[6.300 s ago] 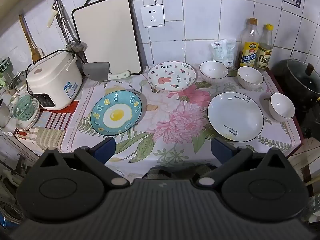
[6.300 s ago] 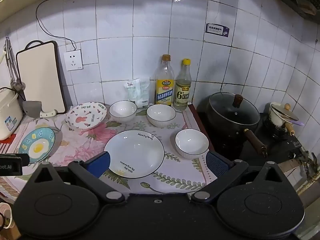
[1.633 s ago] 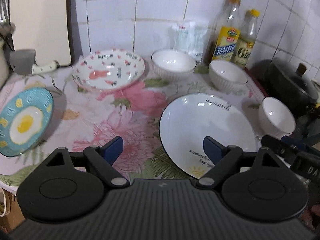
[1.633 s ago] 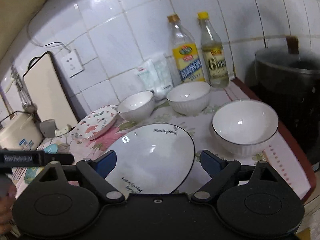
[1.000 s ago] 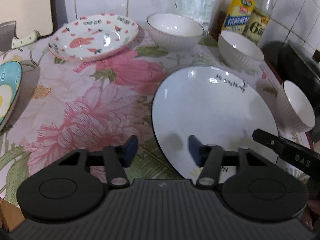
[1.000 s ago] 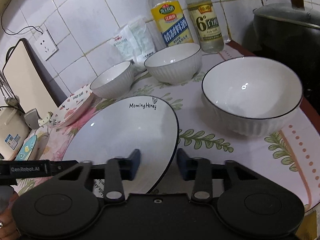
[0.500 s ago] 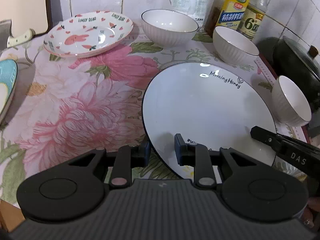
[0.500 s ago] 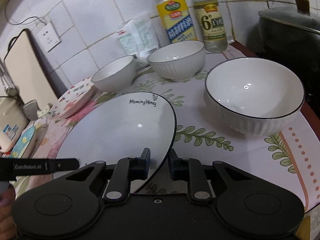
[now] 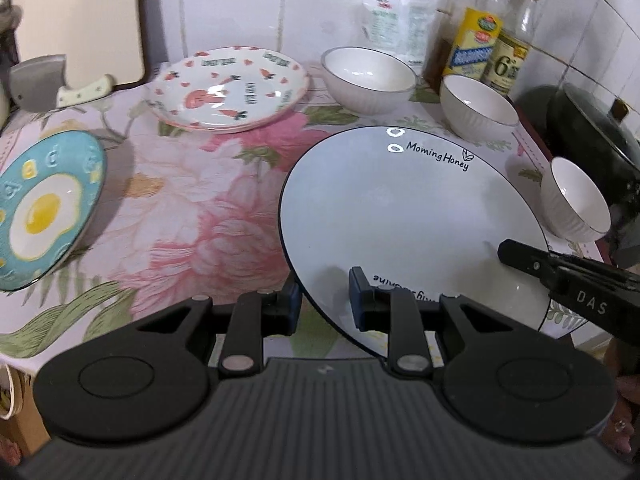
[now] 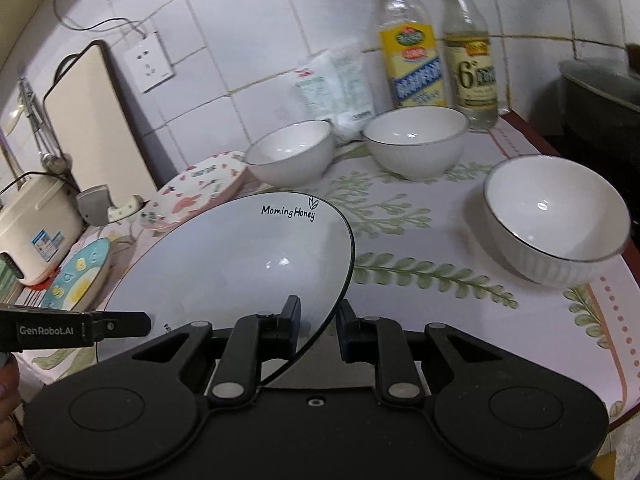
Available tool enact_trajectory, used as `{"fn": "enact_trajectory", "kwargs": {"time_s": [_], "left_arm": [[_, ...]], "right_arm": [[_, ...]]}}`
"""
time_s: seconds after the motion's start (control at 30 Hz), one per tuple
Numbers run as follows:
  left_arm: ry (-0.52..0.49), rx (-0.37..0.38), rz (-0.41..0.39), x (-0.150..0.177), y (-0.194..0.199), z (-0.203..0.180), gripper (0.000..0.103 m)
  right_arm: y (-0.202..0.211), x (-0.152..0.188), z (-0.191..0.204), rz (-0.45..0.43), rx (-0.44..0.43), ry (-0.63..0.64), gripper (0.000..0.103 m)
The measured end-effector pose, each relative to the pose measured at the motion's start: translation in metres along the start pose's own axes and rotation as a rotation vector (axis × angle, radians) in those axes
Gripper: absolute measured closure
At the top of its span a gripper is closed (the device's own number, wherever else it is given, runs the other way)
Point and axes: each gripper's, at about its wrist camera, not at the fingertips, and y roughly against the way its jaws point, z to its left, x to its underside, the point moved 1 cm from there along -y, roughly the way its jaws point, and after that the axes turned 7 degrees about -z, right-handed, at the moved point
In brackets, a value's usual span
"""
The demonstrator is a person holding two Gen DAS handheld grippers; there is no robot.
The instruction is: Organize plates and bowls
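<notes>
A large white plate [image 9: 412, 216] marked "Morning Honey" is lifted a little off the flowered cloth. My left gripper [image 9: 324, 306] is shut on its near left rim. My right gripper [image 10: 318, 324] is shut on its near right rim; the plate also shows in the right wrist view [image 10: 240, 264]. A rabbit-pattern plate [image 9: 228, 88] lies at the back, and a blue egg plate [image 9: 40, 208] at the left. Three white bowls stand at the back [image 9: 368, 78], back right [image 9: 478, 106] and right [image 9: 574, 200].
Two bottles [image 9: 476, 36] and a white packet [image 9: 394, 20] stand against the tiled wall. A dark lidded pot [image 9: 592, 128] sits at the right. A cutting board [image 9: 76, 20] and a cleaver [image 9: 40, 82] are at the back left. A rice cooker [image 10: 36, 224] stands at the far left.
Both grippers came in low over the counter and closed on the white plate's near rim. The plate has risen slightly and tilted.
</notes>
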Motion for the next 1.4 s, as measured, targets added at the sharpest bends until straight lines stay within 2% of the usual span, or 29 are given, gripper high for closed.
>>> {"fn": "enact_trajectory", "kwargs": {"time_s": [0.53,0.97,1.23,1.4], "left_arm": [[0.044,-0.072,-0.056,0.001,0.042,0.054,0.080],[0.073,-0.060,-0.030,-0.001,0.005,0.077,0.080],[0.039,-0.052,-0.042,-0.003,-0.011,0.083,0.080],[0.040,-0.049,-0.014,0.002,-0.022,0.086,0.080]], "right_arm": [[-0.011,-0.009,0.064,0.005,-0.114,0.125,0.079],[-0.052,-0.011,0.076,0.064,-0.091,0.172,0.079],[-0.069,-0.010,0.077,0.071,-0.061,0.172,0.079],[-0.076,-0.003,0.079,0.092,-0.038,0.186,0.079]]}}
